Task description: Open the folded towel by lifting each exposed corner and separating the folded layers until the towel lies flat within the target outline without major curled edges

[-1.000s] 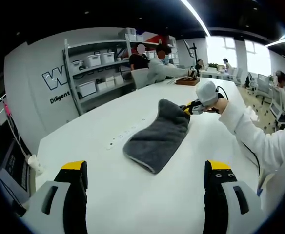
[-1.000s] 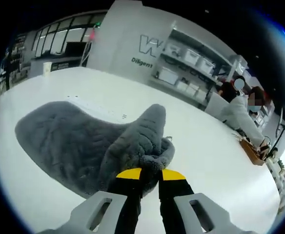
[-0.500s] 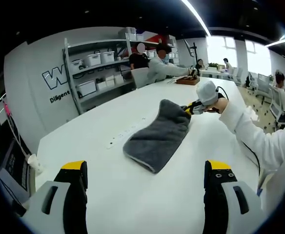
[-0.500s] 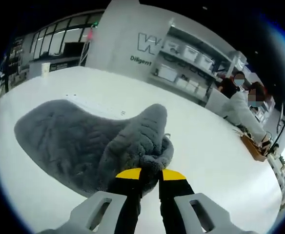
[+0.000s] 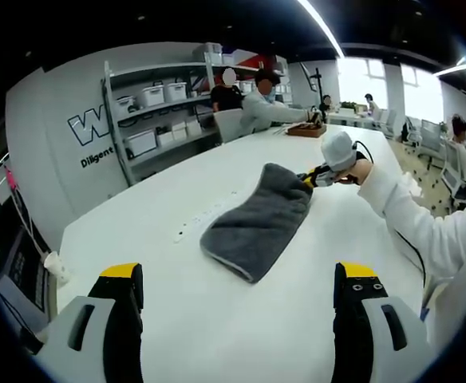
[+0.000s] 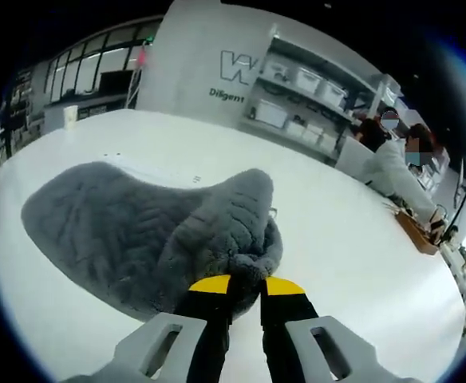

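While the grey towel (image 5: 258,226) lies folded out in the middle of the big white worktop (image 5: 177,319), the right tool (image 6: 239,285) has a pinch of it. Its two yellow-tipped jaws are squeezed close together on a bunched-up corner of the towel, and that corner is lifted a little into a soft hump. The rest of the towel spreads flat on the worktop away from the tool (it looks thick and fluffy).

In the left gripper view you can see the same thing from farther off: the right tool (image 5: 313,179) grips the far end of the towel, with a hand (image 5: 359,171) and a white sleeve (image 5: 424,231) behind it. The near end of the towel is rounded and rests flat.

The left tool (image 5: 239,275) is held back near the worktop's near edge, well apart from the towel. Its jaws stand wide apart and have nothing between them.

A row of small dark marks (image 5: 197,226) sits on the worktop just beside the towel's long side. At the far end of the worktop there is a brown tray (image 5: 306,132), and two people (image 5: 258,108) are there beside it. Behind them, shelves (image 5: 157,112) with white boxes stand against a wall with big letters on it. A paper cup (image 5: 57,267) is off by the left corner of the worktop.
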Motion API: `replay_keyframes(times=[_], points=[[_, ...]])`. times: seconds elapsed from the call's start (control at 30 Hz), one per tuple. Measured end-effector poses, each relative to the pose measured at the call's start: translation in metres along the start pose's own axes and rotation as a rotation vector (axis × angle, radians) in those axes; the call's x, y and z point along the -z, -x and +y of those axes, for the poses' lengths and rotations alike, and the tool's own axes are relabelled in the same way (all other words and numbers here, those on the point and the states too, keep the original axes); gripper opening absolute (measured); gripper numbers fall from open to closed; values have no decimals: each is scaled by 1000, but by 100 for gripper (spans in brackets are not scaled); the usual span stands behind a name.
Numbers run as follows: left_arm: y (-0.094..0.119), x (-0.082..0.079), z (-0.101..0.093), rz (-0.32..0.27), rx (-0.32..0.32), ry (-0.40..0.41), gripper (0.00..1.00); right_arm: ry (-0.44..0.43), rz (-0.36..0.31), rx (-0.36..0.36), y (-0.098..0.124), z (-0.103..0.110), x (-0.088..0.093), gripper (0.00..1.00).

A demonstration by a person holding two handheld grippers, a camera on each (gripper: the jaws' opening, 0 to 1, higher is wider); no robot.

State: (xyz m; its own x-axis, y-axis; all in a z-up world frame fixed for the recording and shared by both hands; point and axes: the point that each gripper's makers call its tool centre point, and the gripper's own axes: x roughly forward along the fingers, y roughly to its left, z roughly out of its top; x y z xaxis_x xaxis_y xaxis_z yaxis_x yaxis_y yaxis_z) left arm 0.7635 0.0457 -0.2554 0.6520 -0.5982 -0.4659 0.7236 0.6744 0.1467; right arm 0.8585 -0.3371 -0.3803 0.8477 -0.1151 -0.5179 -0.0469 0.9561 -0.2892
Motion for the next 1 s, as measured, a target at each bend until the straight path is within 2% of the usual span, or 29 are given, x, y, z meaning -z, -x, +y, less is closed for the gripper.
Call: replay_keyframes(times=[0.6,1.0], points=[[-1,2,-2,5,-6,-1,99,-22,26,-4,1,-4,11,8],[-2,2,-3,12,-13,-7,99,-53,18,-6,4,-9,11,10]])
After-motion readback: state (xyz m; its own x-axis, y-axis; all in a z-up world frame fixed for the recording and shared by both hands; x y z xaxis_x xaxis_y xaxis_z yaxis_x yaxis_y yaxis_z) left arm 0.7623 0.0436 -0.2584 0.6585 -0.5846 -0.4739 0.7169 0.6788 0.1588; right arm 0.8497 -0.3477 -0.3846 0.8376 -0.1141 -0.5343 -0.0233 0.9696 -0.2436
